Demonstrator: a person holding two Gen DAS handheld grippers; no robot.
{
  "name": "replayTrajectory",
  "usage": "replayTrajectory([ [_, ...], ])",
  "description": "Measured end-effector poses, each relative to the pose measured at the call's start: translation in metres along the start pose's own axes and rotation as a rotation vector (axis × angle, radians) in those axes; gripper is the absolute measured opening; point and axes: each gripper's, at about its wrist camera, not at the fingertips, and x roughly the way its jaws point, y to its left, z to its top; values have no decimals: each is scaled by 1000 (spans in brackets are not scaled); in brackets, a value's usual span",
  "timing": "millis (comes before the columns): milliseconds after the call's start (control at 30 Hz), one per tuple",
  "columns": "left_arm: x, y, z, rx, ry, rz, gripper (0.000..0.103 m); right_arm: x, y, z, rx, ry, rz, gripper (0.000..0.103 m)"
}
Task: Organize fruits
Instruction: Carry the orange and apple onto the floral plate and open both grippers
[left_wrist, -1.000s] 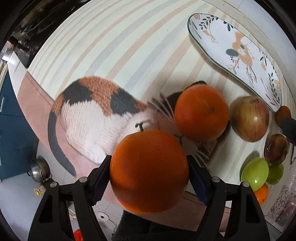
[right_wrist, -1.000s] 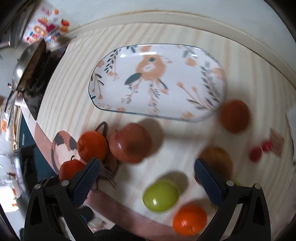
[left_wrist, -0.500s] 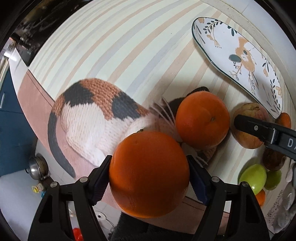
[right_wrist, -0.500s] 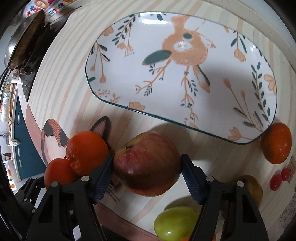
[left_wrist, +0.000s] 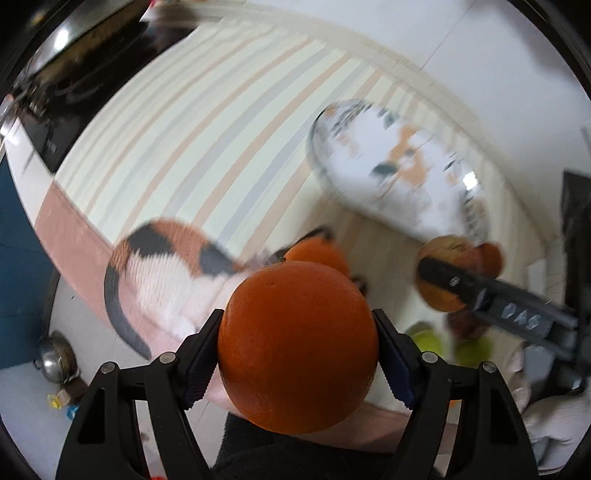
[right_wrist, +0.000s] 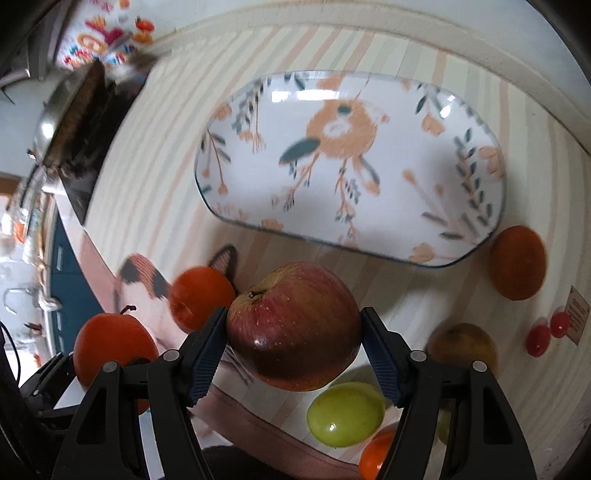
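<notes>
The left tongs (left_wrist: 297, 354) clamp a firm, rounded orange (left_wrist: 297, 345) across its widest girth above the bench (left_wrist: 192, 147), while the right tongs (right_wrist: 293, 349) likewise pinch a smooth, heavyish apple (right_wrist: 293, 325), liable to roll.

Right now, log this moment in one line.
left tool: holds orange | right tool: holds apple | plate: no fruit yet

The left gripper (left_wrist: 297, 349) and right gripper (right_wrist: 294, 350) look alike: black plastic link arms with 2 silver screws on each side, ending in ribbed dark blue pads (right_wrist: 382, 363). White "DAS" lettering marks the right gripper's arm in the left wrist view.
</notes>
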Motion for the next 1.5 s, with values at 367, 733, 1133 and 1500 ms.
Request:
replayTrajectory([
  [367, 6, -71, 124, 74, -19, -64, 75, -21, -30, 56, 44, -106, -22, 73],
  [733, 95, -104, 185, 93, 174, -58, 75, 25, -49, 110, 11, -45, -80, 73],
  [1133, 121, -109, 186, 84, 234, -21, 76, 44, -56, 140, -32, -3, -78, 74],
  [1500, 127, -106, 183, 77, 255, -8, 77, 50, -65, 150, 22, 33, -46, 94],
])
